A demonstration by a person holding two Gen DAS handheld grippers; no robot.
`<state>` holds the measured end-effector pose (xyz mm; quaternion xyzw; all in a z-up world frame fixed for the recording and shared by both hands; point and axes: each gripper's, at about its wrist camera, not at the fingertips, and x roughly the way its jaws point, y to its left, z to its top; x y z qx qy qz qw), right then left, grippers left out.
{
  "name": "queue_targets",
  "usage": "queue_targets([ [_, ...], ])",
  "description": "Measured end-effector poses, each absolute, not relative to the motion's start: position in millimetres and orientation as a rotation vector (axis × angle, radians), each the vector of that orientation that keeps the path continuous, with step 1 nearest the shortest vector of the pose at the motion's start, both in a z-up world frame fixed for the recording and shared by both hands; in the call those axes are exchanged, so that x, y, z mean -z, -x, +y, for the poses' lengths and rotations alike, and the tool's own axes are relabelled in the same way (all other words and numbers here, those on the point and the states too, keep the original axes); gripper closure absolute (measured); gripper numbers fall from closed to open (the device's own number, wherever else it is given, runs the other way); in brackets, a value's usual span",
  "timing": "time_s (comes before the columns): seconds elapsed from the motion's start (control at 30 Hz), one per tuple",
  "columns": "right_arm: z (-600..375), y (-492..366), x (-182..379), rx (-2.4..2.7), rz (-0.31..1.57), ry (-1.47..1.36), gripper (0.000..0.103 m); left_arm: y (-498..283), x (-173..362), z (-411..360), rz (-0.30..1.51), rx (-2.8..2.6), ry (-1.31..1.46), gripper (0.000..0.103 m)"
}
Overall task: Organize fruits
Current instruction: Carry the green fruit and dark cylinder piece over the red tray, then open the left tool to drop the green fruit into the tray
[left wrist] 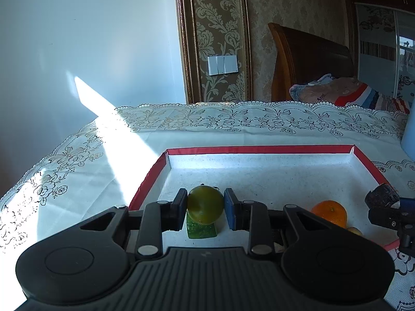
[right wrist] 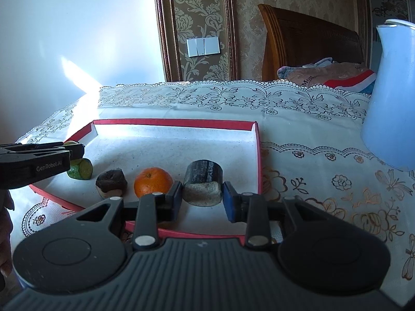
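Note:
A red-rimmed tray (left wrist: 259,149) with a white floor lies on the lace tablecloth. My left gripper (left wrist: 205,197) is shut on a round green fruit (left wrist: 205,206), held just above a green cucumber piece (left wrist: 201,230) on the tray floor. An orange (left wrist: 330,212) sits to the right. In the right wrist view my right gripper (right wrist: 202,189) is shut on a dark cylinder with a beige cut face (right wrist: 203,184), over the tray's (right wrist: 176,123) near right part. The orange (right wrist: 153,181), a brown chunk (right wrist: 111,180) and the cucumber piece (right wrist: 80,169) lie in a row to its left. The left gripper (right wrist: 77,150) reaches in from the left edge.
A tall pale blue jug (right wrist: 389,103) stands on the cloth right of the tray. Beyond the table's far edge are a wooden headboard (right wrist: 311,41) and folded bedding. Bright sunlight crosses the table's left side. A small yellowish item (left wrist: 355,230) lies beside the orange.

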<state>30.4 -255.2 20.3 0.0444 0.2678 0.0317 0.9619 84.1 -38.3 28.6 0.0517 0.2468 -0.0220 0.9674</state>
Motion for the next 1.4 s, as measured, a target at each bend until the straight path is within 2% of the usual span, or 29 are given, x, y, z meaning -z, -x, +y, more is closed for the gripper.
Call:
queue_targets([
  [0.87,-256.1,-37.1,-9.7,-0.073,0.559,-0.099,0.071,-62.5,-12.6,-62.3,0.380,0.131,-0.201,0.073],
  [0.93,-257.3,-37.1,-8.8,-0.069,0.560,-0.102,0.071,-65.4,-11.2,-59.6,0.415,0.149,-0.187,0.071],
  [0.97,-258.1,-37.2,-8.4,-0.067,0.561,-0.105,0.071,-65.7,-10.0,-58.5,0.415,0.149,-0.186,0.058],
  [1.0,-258.8,-37.7,-8.2,-0.066,0.562,-0.108,0.071,-66.5,-9.9,-58.1,0.422,0.145,-0.186,0.039],
  [1.03,-259.5,-37.5,-7.9,-0.067,0.561,-0.110,0.071,-67.3,-8.8,-56.3,0.434,0.147,-0.177,0.033],
  [1.4,-259.6,-35.2,-8.2,-0.077,0.549,-0.111,0.071,-82.1,-4.1,-41.8,0.487,0.012,-0.155,0.032],
])
